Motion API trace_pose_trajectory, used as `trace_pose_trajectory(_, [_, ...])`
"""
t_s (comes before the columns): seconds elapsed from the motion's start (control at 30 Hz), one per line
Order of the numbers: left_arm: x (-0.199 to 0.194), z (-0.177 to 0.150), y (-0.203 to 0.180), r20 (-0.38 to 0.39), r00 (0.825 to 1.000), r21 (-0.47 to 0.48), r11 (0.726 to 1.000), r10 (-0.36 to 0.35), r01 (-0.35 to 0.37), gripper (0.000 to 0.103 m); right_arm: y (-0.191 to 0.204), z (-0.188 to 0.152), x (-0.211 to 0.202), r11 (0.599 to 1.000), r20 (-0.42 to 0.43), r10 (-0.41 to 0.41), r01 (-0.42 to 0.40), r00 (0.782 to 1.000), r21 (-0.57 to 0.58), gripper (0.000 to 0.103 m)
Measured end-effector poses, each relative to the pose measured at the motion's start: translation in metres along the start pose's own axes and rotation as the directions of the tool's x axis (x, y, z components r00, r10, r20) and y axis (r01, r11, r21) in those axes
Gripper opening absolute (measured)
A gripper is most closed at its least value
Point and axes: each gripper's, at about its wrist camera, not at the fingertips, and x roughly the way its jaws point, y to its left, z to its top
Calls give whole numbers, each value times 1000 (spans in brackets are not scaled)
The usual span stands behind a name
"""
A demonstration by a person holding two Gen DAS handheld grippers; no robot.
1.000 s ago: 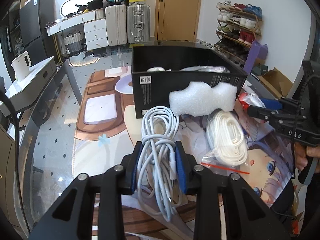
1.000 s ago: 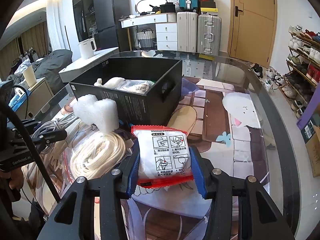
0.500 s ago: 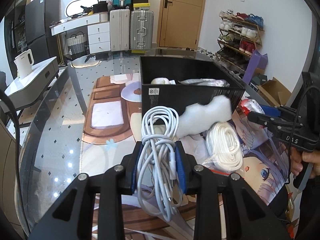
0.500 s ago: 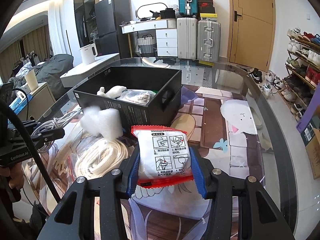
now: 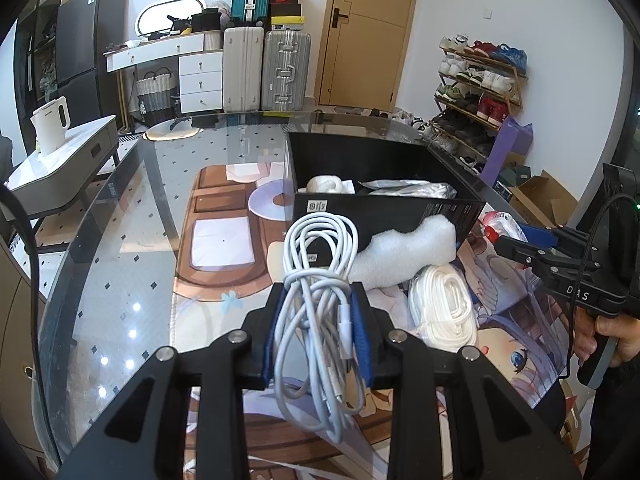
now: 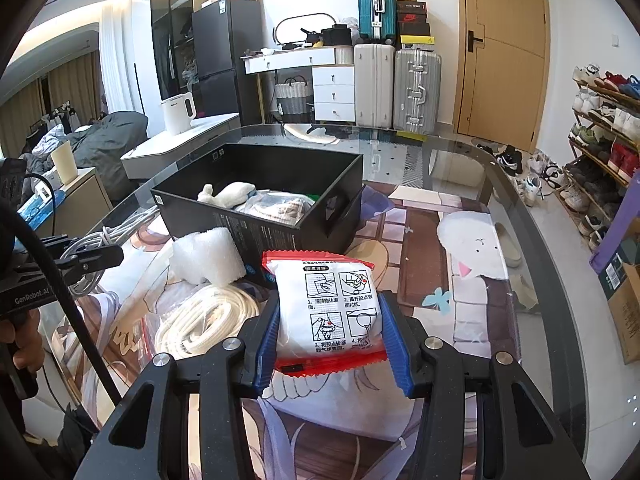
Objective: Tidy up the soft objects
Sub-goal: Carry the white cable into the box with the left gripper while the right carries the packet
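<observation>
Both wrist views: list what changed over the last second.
Both held items rose off the mat, giving a higher look into the black box. Nothing was grabbed or released. The left gripper stays clamped on the white cable bundle, the right gripper on the red-edged packet. The foam piece and bagged rope remain put.

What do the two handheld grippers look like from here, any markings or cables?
Both are black, with blue ribbed pads and silver screws. The left gripper reads "GenRobot.AI" along its side, with a black cable. The right gripper shows "DAS", a pistol handle and a cable.
</observation>
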Motion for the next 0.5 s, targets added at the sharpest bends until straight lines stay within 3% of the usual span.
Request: trace_pose_trajectory(0.5, [-5, 10, 7, 22, 1000, -13, 1000, -22, 23, 29, 8, 7, -18, 1000, 41, 23, -22, 999, -9, 47])
